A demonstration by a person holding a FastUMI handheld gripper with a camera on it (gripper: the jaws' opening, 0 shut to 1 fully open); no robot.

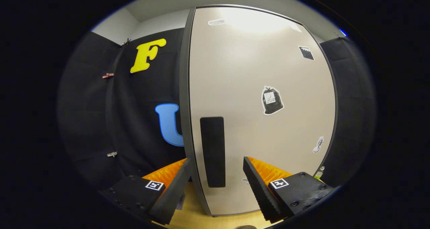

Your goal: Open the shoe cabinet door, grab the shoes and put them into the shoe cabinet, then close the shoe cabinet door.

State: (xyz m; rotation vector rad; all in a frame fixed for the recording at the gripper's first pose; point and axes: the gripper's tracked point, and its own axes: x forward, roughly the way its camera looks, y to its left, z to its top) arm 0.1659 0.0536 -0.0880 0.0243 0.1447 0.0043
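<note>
Just ahead of the tongs [216, 175]: tall beige shoe cabinet door with a dark frame [262, 81], standing shut on the pale wooden surface [191, 215]. Tongs are apart, nothing clamped; the door's black vertical rectangular handle [212, 151] sits between the fingers, untouched. Stickers on the door: black bag-shaped sticker [272, 100], small black square sticker [306, 53], pale sticker low by the right edge [318, 145]. Any writing on them is too small to read.
</note>
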